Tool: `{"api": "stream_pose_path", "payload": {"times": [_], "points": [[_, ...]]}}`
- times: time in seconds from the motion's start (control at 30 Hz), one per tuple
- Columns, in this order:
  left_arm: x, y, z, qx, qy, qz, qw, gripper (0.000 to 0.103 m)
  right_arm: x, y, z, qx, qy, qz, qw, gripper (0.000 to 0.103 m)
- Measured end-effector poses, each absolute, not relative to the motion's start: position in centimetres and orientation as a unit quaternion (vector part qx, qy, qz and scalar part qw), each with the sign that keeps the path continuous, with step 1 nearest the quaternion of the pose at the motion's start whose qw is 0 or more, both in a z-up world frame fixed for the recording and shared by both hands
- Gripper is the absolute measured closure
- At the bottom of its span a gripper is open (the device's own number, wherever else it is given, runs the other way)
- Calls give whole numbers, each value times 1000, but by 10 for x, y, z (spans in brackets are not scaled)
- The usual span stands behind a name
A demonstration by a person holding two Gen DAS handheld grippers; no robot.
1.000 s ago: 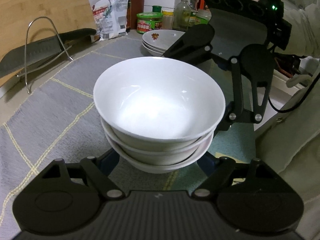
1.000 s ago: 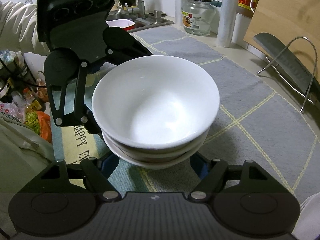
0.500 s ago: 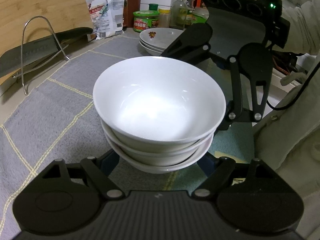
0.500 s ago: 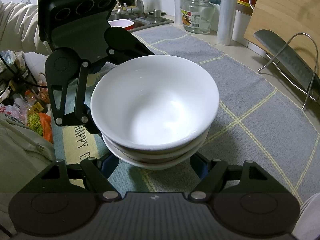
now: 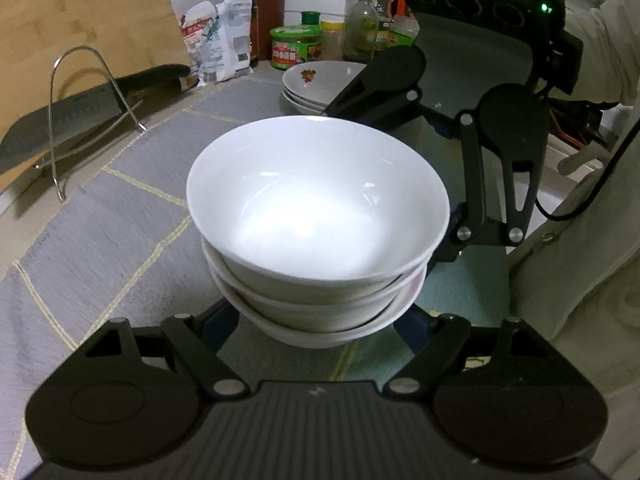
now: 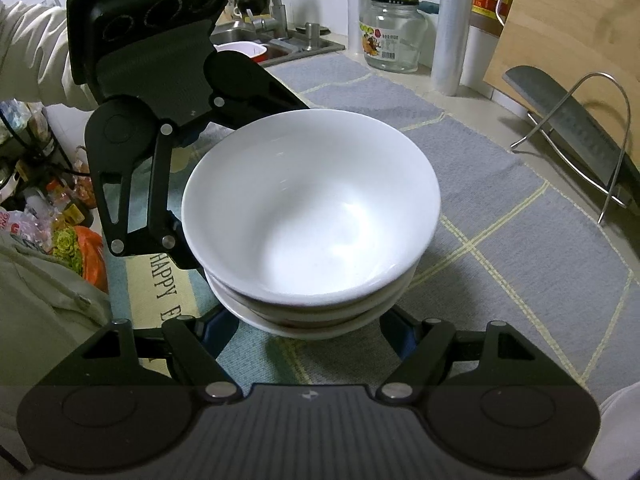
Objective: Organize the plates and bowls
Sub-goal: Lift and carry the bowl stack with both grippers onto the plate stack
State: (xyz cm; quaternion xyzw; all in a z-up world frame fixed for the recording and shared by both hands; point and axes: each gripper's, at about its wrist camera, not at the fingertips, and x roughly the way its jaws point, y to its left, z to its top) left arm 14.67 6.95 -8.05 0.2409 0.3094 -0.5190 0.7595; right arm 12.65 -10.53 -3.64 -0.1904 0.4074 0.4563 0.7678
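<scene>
Three white bowls [image 5: 316,216] sit nested in one stack, held between both grippers over the grey mat [image 5: 120,208] on the desk. Each gripper's jaws are spread, cradling the stack's base. Flowered plates [image 5: 316,84] are already stacked far behind; placing remains, I judge.

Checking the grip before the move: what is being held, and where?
The bowl stack, cradled at its lowest bowl between the left claw and right claw.
</scene>
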Motion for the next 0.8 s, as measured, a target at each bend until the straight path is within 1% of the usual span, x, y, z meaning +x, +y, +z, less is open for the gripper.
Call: {"api": "stream_pose_path", "payload": {"times": [0.27, 0.8], "points": [[135, 56, -66, 242, 303, -504, 772, 20, 124, -118, -21, -203, 397, 464, 766, 22], [128, 2, -47, 240, 290, -484, 790, 20, 121, -175, 3, -230, 378, 473, 762, 22]]}}
